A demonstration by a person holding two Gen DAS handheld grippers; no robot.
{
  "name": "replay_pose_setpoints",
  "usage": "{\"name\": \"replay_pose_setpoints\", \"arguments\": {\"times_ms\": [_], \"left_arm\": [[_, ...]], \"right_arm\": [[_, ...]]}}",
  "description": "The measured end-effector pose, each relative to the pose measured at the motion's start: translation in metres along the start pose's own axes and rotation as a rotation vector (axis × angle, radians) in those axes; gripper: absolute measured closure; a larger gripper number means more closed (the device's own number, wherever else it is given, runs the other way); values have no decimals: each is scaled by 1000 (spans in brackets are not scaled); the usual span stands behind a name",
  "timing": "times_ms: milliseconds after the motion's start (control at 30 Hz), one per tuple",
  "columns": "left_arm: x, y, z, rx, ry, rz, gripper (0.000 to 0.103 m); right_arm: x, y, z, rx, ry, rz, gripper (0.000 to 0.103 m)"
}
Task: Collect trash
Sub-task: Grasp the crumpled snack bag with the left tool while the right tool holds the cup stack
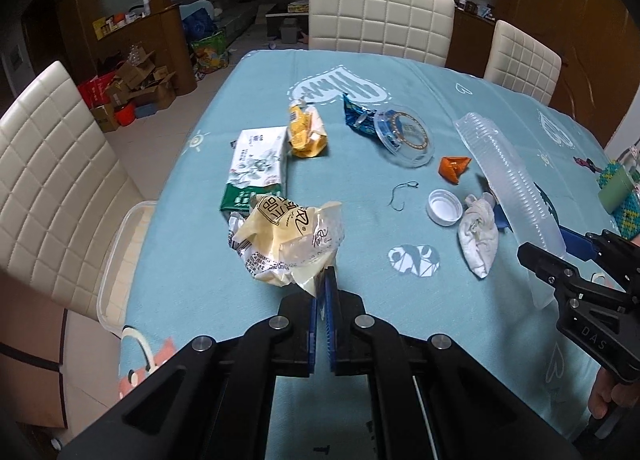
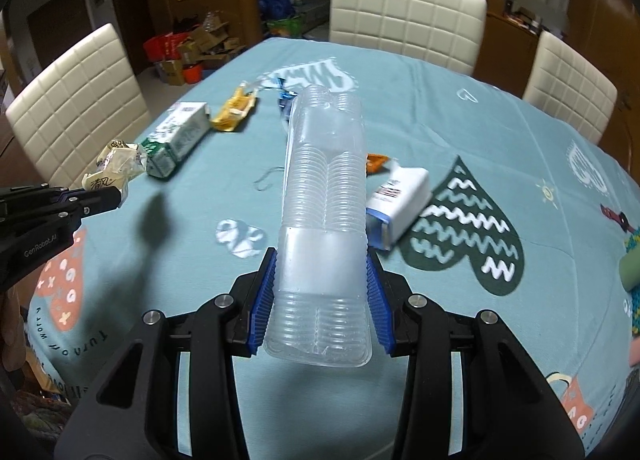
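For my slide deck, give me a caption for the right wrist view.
Right gripper clamps a clear plastic bottle above the littered blue tablecloth.

A dim room with brown wooden walls and a pale tiled floor [image 1: 140, 140]. A table under a teal patterned cloth [image 1: 460, 76] has cream quilted chairs [image 1: 380, 16] at its far and left edges. Cardboard boxes [image 1: 136, 84] clutter the floor beyond its left corner.

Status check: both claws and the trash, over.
Left claw shut on crumpled wrapper. Right claw clamping clear plastic bottle. Milk carton, cap remain on table.
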State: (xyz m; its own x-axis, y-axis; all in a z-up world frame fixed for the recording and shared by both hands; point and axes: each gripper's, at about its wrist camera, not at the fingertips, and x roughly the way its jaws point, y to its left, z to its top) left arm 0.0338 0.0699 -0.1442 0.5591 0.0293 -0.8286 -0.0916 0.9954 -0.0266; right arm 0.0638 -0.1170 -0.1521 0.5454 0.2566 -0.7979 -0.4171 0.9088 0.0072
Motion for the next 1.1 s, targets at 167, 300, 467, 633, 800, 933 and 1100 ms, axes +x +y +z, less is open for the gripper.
{"name": "replay_pose_setpoints", "arguments": {"times_ms": [167, 300, 467, 633, 800, 933, 1100], "left_arm": [[-3, 14, -6, -25, 4, 12, 99], [-5, 26, -9, -48, 5, 21, 99], [-8, 41, -13, -76, 0, 35, 99], [-9, 55, -15, -100, 1, 48, 99], [-9, 70, -16, -123, 2, 60, 99], [-8, 83, -16, -147, 3, 69, 99], [-5, 100, -16, -181, 4, 83, 99]], "right_arm": [[0, 22, 3, -40, -1, 31, 58], [1, 38, 5, -76, 2, 55, 58], [3, 56, 11, -113, 1, 82, 58], [7, 73, 16, -149, 3, 108, 58], [12, 92, 22, -181, 6, 133, 58], [15, 107, 28, -214, 6, 151, 58], [20, 129, 40, -264, -2, 174, 58]]}}
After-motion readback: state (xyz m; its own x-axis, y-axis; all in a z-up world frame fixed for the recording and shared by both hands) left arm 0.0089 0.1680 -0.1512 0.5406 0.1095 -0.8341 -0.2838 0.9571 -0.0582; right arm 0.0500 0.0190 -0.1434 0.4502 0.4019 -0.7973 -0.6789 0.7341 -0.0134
